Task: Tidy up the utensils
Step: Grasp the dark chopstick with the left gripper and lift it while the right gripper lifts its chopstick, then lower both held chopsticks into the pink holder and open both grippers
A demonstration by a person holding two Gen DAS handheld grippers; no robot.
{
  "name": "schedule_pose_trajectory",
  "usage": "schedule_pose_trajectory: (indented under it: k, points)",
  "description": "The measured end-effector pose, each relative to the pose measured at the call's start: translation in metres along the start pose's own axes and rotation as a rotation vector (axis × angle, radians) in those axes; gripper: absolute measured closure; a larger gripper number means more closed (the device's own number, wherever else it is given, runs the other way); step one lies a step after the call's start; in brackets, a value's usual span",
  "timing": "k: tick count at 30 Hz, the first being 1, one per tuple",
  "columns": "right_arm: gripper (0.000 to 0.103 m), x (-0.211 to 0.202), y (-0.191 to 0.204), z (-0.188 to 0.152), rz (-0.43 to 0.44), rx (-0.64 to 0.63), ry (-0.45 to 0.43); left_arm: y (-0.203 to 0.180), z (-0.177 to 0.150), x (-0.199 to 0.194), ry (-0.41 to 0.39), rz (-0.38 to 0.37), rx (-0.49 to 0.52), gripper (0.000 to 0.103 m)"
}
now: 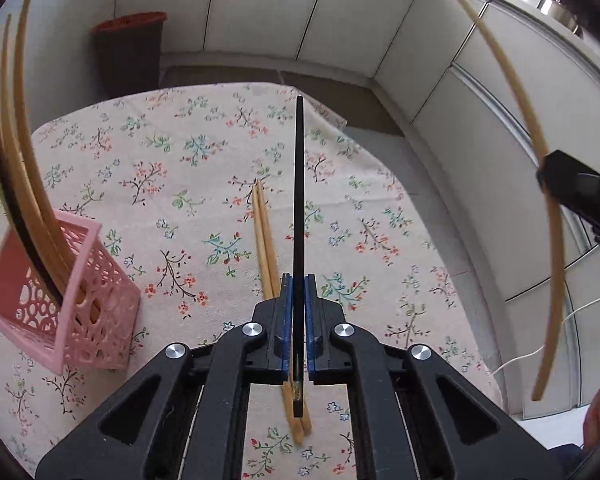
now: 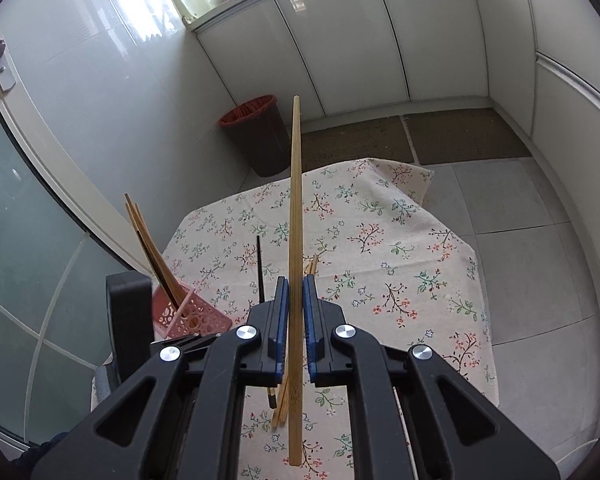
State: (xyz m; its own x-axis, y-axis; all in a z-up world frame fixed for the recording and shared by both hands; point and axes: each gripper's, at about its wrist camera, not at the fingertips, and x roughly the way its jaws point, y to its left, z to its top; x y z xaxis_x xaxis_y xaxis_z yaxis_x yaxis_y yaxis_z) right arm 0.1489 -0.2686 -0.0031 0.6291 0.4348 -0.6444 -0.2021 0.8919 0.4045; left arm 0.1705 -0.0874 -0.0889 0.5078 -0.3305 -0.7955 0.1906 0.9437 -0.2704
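Observation:
My left gripper (image 1: 299,280) is shut on a black chopstick (image 1: 299,184) that points away above the floral tablecloth (image 1: 188,152). Two wooden chopsticks (image 1: 262,224) lie side by side on the cloth just below it. At the left stands a pink lattice basket (image 1: 100,320), tilted in this view, holding several wooden chopsticks (image 1: 24,160) and a dark one. My right gripper (image 2: 295,280) is shut on a single wooden chopstick (image 2: 296,184), lifted above the cloth. That gripper shows at the right edge of the left wrist view, and the basket (image 2: 204,316) shows in the right wrist view.
A dark waste bin with a red rim (image 2: 256,136) stands on the floor beyond the table's far edge. White cabinets (image 2: 360,40) line the back and right. A glass door (image 2: 28,220) is to the left. A white cable (image 1: 580,312) hangs at the right.

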Motion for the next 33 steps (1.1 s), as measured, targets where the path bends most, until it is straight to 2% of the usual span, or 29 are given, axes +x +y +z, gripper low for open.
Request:
schedule_pose_trajectory:
  k: [2,6,10,18,23,33]
  points:
    - [0.095,-0.002,0.003,0.001,0.012,-0.002,-0.024,0.0,0.0,-0.012,-0.026,-0.026,-0.01,0.098]
    - [0.095,-0.005,0.009,0.004,0.034,-0.006,-0.073,-0.003,0.0,-0.032,-0.087,-0.033,0.003,0.098]
    - [0.095,-0.006,0.016,0.005,0.056,-0.01,-0.115,-0.003,0.002,-0.048,-0.112,-0.05,-0.002,0.098]
    - [0.095,0.004,0.027,0.005,0.078,-0.018,-0.16,-0.004,0.002,-0.097,-0.208,0.006,0.053,0.098]
    - [0.095,0.007,0.039,0.005,0.107,-0.03,-0.196,0.014,0.008,-0.126,-0.285,0.033,0.056,0.098]
    - [0.095,0.022,0.07,-0.001,0.174,-0.059,-0.242,0.062,0.019,-0.16,-0.395,0.04,-0.034,0.098]
